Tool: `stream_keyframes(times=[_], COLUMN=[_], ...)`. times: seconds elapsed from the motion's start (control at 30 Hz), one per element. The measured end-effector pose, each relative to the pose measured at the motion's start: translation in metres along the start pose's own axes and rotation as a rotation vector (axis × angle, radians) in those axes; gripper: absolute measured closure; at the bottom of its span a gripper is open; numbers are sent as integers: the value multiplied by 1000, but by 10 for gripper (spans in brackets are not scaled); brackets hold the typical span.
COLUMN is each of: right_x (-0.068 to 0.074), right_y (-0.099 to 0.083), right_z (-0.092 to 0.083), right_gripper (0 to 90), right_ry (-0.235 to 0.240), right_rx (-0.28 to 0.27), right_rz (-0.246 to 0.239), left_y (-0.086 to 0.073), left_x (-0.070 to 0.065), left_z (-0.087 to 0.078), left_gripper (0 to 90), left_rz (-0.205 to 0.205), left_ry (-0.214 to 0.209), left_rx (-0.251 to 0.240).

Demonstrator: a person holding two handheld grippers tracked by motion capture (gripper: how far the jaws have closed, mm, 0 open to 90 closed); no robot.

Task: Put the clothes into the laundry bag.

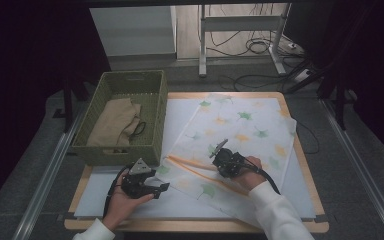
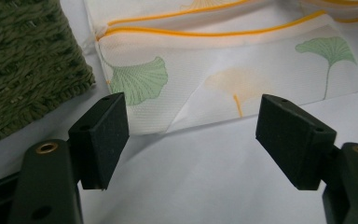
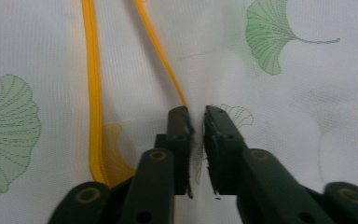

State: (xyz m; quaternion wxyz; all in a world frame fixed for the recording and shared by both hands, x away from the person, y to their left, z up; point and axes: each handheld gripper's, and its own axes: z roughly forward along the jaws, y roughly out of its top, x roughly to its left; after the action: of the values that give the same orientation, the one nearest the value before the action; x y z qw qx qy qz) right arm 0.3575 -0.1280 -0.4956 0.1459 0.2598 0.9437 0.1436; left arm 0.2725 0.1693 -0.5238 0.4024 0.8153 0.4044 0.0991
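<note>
From the high view, a white cloth printed with green and orange ginkgo leaves and edged with an orange band (image 1: 240, 135) lies spread over the right and middle of the pale wooden table covered with a white sheet (image 1: 300, 200). At the table's left rear stands an olive-green woven basket (image 1: 157, 115), holding a folded tan cloth (image 1: 112, 122) with a black cord on it. The right tongs (image 1: 219, 148) rest on the printed cloth near its front left part, held by a hand in a white sleeve (image 1: 275, 212). The left tongs (image 1: 161, 188) sit just in front of the basket, close to the cloth's near left corner, over the white sheet.

In the left gripper view, the left tongs (image 2: 192, 135) stand wide open with nothing between the pads. Beyond them lies the folded corner of the printed cloth (image 2: 214, 70), and the basket's woven wall (image 2: 23, 65) is at the left. The pads hover over bare white sheet, apart from the cloth edge.

In the right gripper view, the right tongs (image 3: 196, 116) are closed almost together on a pinched ridge of the printed cloth (image 3: 284, 116), just where an orange band (image 3: 161, 51) ends at the tips. A second orange band runs down the left.
</note>
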Motion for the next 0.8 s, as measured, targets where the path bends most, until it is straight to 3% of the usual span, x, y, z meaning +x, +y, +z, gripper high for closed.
stream_keyframes(times=[0.2, 0.8], right_x=[-4, -11], right_y=[-2, -3], right_z=[-5, -14], right_gripper=[859, 869], right_ry=[3, 6], right_rx=[-27, -69], right_rz=[26, 43], left_y=[1, -1], left_x=[-1, -2], left_z=[-4, -10], left_gripper=[249, 249], left_rz=[-5, -22], left_ry=[2, 8], left_rx=[-16, -29])
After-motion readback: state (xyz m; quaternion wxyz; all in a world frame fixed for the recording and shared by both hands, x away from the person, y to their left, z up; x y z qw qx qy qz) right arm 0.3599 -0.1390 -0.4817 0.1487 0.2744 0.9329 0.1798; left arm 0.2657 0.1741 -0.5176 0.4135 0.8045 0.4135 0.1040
